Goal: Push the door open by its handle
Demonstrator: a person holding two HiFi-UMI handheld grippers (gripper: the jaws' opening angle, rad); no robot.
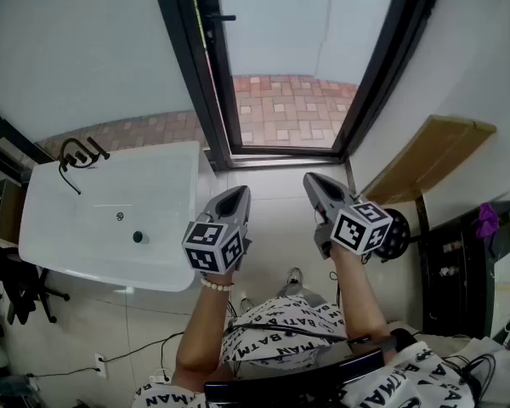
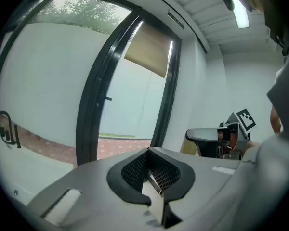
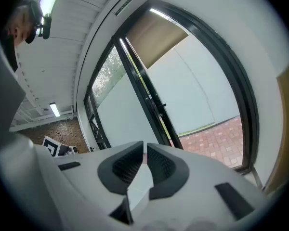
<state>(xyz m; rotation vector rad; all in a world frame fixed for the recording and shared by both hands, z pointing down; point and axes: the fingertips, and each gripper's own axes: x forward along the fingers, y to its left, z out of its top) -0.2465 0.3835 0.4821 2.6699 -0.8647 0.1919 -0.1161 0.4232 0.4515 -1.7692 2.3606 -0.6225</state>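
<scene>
Between white table (image 1: 110,228) and cardboard sheet (image 1: 432,155), left claw (image 1: 234,193) and right claw (image 1: 314,182), pressed together, empty, face the open door (image 1: 207,73).

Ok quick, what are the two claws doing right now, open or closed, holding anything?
Left claw: closed, holding nothing.
Right claw: closed but for a thin sliver, holding nothing.

Open doorway (image 1: 293,75) ahead; white table (image 1: 110,219) left, wooden board (image 1: 429,155) right

Right gripper (image 3: 145,152), jaws together and empty, faces the open door (image 3: 119,117).
</scene>
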